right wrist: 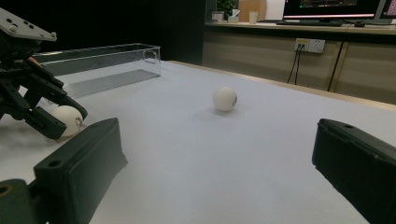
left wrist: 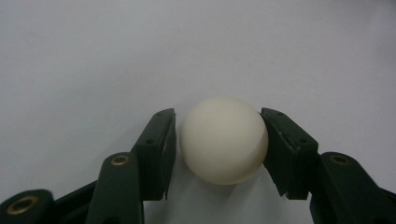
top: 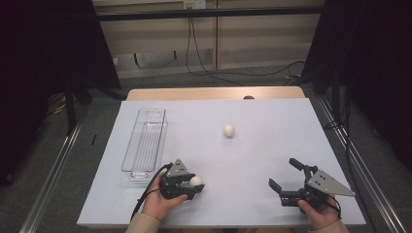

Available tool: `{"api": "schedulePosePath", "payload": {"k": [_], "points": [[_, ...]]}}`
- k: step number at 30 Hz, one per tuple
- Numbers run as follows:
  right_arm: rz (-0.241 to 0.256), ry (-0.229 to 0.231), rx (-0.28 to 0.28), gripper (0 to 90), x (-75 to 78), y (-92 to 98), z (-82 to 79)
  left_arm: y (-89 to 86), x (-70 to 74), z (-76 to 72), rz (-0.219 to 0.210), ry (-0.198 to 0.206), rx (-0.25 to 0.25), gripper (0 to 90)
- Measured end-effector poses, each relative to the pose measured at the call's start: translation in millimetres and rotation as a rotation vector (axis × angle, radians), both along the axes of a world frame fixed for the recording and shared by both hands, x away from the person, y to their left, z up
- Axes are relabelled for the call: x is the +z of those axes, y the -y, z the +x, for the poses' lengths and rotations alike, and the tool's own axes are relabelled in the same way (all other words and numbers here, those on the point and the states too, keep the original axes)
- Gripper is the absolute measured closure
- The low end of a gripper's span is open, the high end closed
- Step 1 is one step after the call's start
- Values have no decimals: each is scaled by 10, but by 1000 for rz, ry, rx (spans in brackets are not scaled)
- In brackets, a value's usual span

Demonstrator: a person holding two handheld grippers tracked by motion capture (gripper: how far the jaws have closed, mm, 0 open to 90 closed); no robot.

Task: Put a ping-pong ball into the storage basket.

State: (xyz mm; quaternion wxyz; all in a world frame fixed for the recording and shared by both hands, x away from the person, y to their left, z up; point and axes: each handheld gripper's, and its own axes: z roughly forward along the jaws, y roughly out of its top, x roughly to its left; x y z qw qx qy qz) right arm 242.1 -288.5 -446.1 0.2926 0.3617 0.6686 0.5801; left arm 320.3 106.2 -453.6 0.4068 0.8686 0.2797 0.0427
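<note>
Surface: white sheet over a wooden table [top: 214,92], dark curtains either side, cables on the grey floor behind.
Left gripper: black two-jaw hand-held left gripper [top: 190,183], near front-left of the table, just beside the near end of the tray.
Left gripper state: jaws set either side of a small white round ball [left wrist: 224,140]; in the left gripper view one jaw touches the ball's side, the other sits just off it with a thin gap, so closing on it but not firmly clamped yet.
Ball in jaws: same ball also seen at [top: 196,181], appears to rest on the sheet, not lifted as far as I can tell.
Second ball: another small white round ball [top: 229,130] lies loose mid-table, well apart from both grippers; also at [right wrist: 225,99].
Tray: clear plastic oblong tray with ribbed floor [top: 133,149], along the table's left side, looks to hold nothing.
Right gripper: black two-jaw right gripper [top: 286,175] at front-right, jaws spread wide, gripping nothing, aimed roughly toward the loose ball.
Step in hand: judged as grasping the near ball with the left gripper, likely for the tray.
Next move calls for: finishing the squeeze so both jaws bear on the ball, then a gentle lift; round smooth ball could squirt out if pinched off-centre. Tray is just beside, so a short carry over its near wall.
</note>
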Motion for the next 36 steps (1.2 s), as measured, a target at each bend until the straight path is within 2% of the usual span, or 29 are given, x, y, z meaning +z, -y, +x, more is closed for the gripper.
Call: {"api": "schedulePosePath", "payload": {"k": [36], "points": [[-6, 0, 4, 13, -3, -2, 7, 23, -11, -10, 11, 13, 9, 505]]}}
